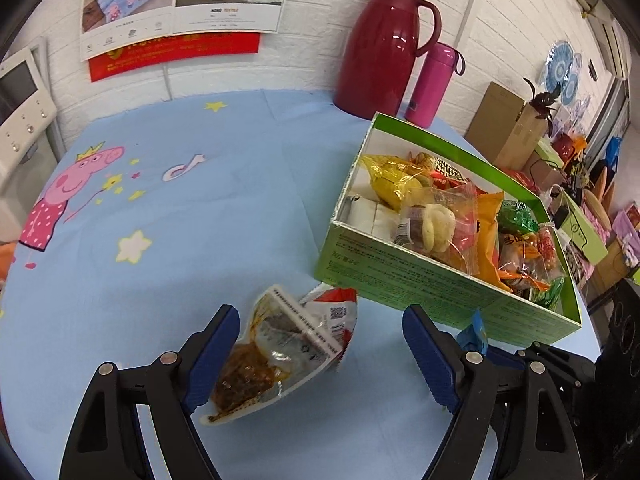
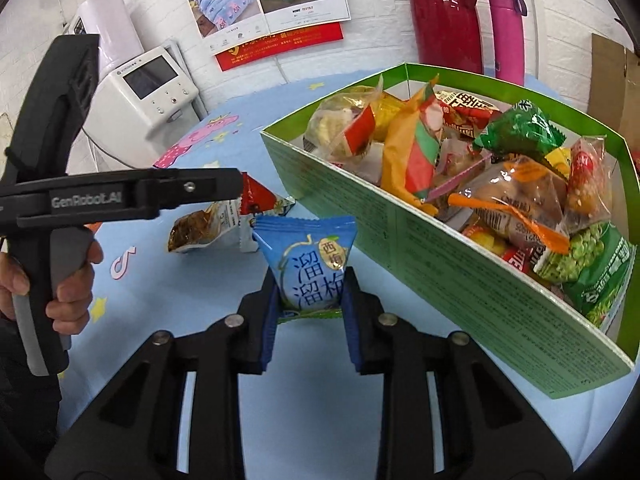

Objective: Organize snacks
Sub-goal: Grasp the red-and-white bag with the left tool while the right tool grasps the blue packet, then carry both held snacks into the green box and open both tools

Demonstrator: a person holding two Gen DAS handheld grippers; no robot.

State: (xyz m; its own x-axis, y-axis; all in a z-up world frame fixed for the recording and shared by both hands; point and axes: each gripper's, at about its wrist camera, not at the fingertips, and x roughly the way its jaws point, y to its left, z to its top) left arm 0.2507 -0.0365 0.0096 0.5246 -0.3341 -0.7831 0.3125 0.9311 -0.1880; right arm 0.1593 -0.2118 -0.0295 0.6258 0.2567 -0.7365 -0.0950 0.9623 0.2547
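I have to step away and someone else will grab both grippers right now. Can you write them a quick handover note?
Right gripper: shut on the blue triangular plum-candy packet, just left of the green cardboard box.
Left gripper: open around the clear packet of brown snack with red-and-white label lying on the blue tablecloth.
Done: the box already holds many packets.
Left: drop the blue packet in, then box the clear one.

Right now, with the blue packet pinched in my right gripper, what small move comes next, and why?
Probably lift the right gripper and carry the blue snack packet right, over the green box wall. It is shut on the packet, which is outside the box, where the other snacks already lie.
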